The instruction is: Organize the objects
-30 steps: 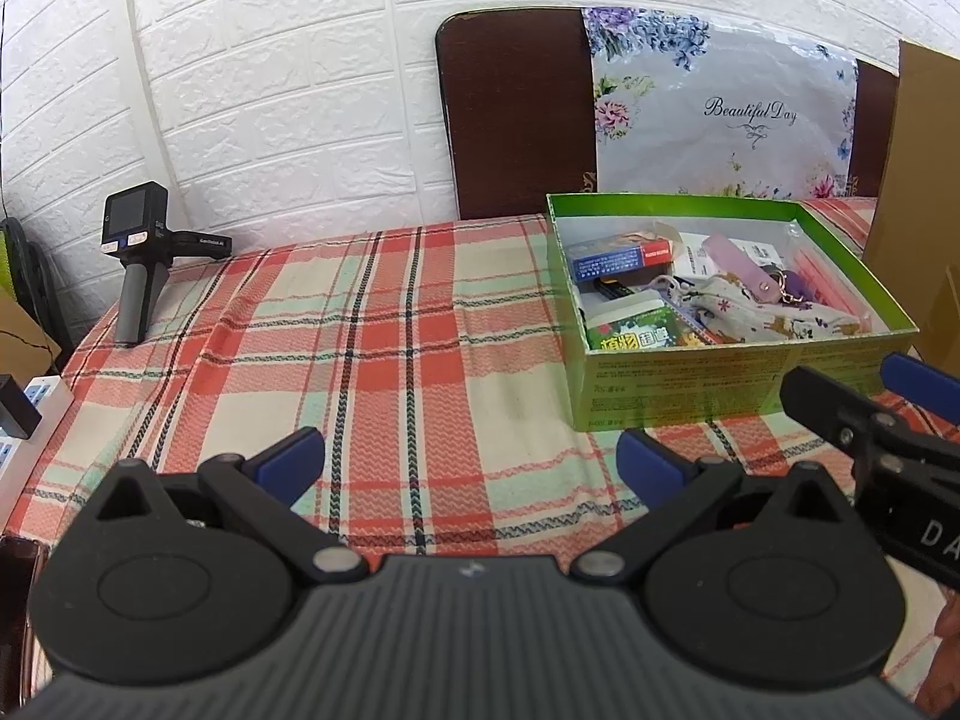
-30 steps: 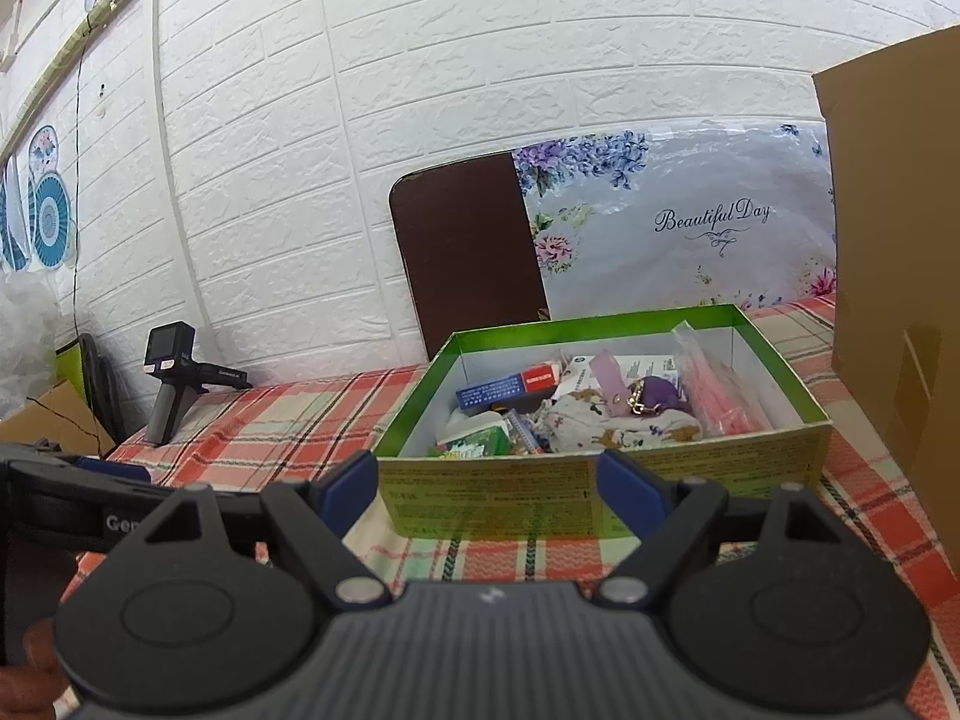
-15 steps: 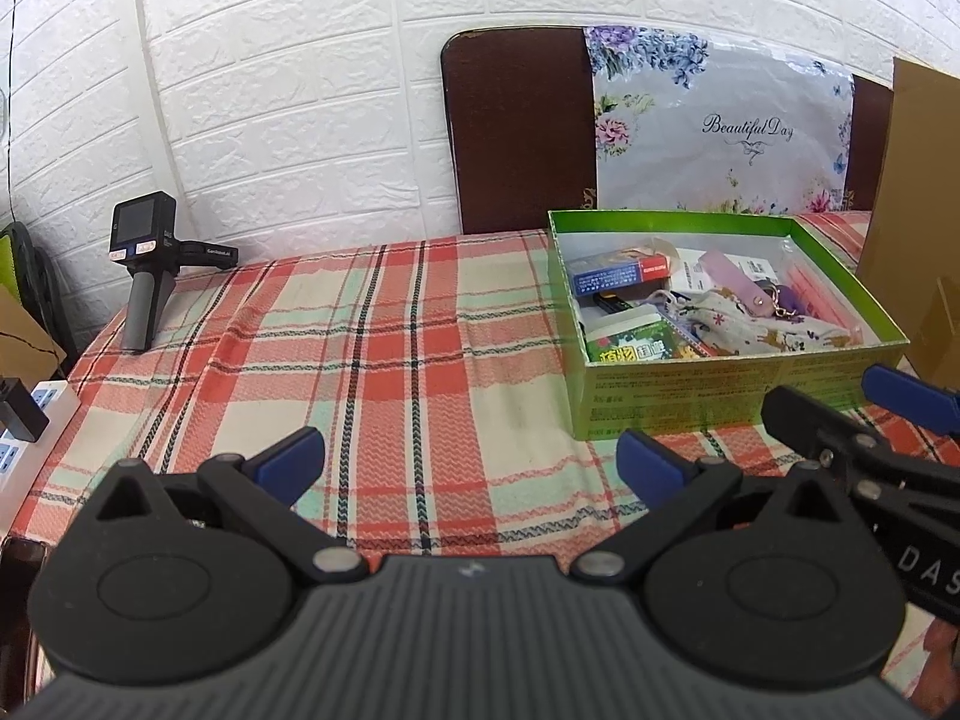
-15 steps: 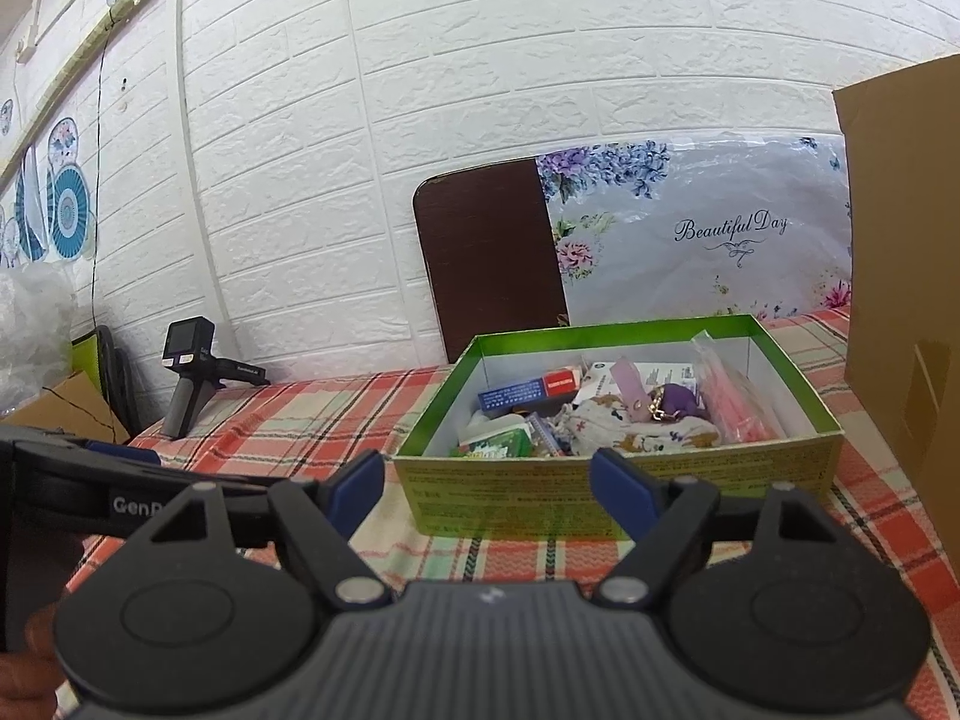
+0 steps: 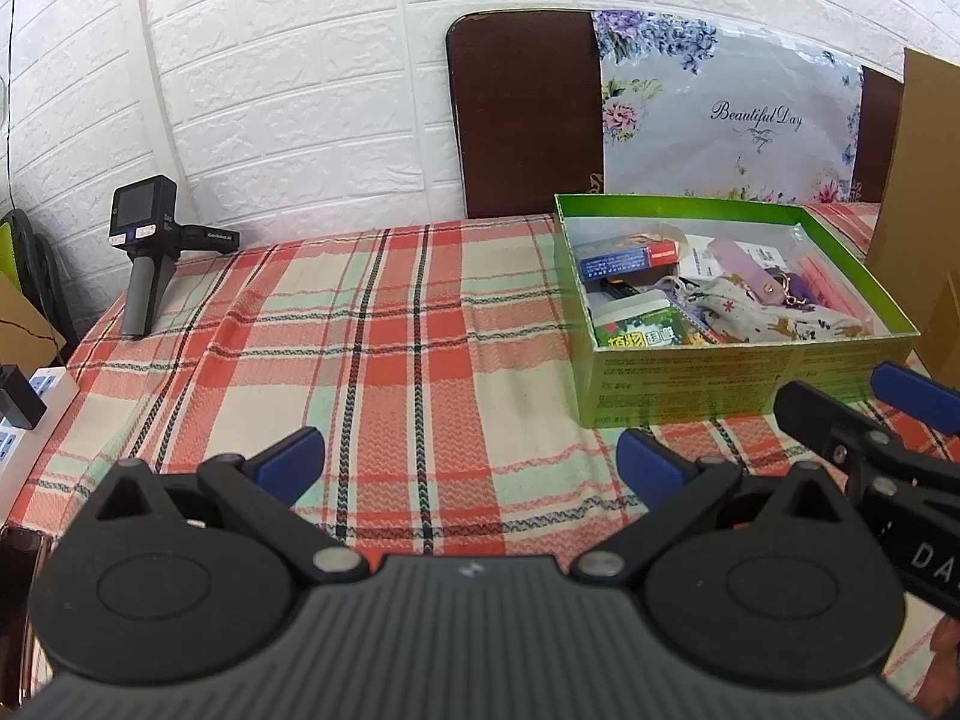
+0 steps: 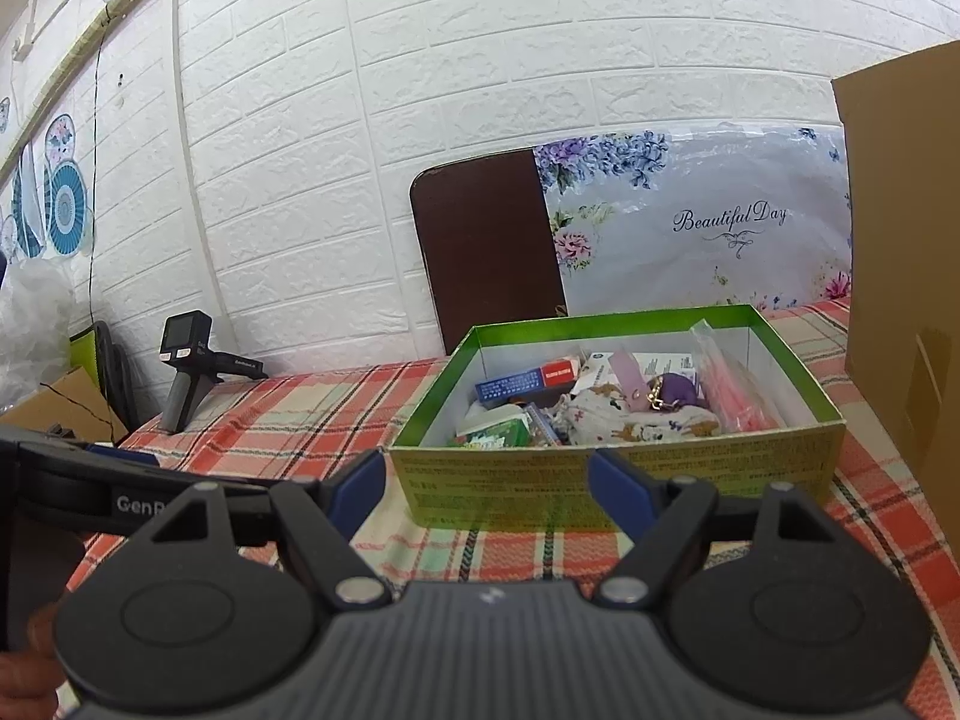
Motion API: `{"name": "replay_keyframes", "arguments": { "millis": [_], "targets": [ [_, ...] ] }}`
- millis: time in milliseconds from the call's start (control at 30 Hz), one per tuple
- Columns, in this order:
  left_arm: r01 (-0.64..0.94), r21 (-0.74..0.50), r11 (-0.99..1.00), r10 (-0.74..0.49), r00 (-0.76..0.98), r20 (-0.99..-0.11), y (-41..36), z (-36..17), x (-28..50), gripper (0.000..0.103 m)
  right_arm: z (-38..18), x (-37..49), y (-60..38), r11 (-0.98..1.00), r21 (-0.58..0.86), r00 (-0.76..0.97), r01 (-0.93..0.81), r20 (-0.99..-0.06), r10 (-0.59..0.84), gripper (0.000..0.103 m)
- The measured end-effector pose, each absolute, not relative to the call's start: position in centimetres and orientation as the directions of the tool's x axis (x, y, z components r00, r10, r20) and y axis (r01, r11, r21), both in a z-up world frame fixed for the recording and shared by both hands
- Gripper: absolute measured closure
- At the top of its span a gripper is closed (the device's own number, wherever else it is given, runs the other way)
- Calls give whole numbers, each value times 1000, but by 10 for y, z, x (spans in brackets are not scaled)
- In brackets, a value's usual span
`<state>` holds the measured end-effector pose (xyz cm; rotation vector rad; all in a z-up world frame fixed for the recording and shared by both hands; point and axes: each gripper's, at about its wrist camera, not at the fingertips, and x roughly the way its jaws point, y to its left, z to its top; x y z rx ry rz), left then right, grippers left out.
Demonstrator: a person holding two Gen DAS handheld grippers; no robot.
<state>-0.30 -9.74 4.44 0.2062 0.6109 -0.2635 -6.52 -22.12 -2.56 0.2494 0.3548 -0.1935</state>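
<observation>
Two claws, left claw (image 5: 471,462) and right claw (image 6: 486,480), both spread apart and empty, hover over a plaid tabletop (image 5: 390,360) before a green box (image 6: 624,480) of small items near its right edge.

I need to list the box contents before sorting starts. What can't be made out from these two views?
- Lower layer in the green box: both views, buried under the floral pouch and blue-red carton.
- Small print on the box front: right wrist view, too fine.
- Cardboard box: cut off by the right edge in both views.
- Power strip: left wrist view, cut by the left edge.
</observation>
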Motion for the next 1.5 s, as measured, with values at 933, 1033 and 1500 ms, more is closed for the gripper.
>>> {"name": "replay_keyframes", "arguments": {
  "millis": [933, 1033, 1500],
  "targets": [
    [304, 111, 946, -171, 761, -626, -101, 35, 5, 0, -32, -61, -225, 944, 218, 912, 247, -383, -150, 25],
    [303, 110, 947, -170, 759, -629, -101, 34, 6, 0, -33, -61, -225, 944, 219, 910, 247, -387, -148, 25],
    [291, 102, 951, -164, 759, -630, -99, 33, 7, 0, -35, -59, -221, 947, 215, 908, 238, -394, -139, 32]
  ]
}}
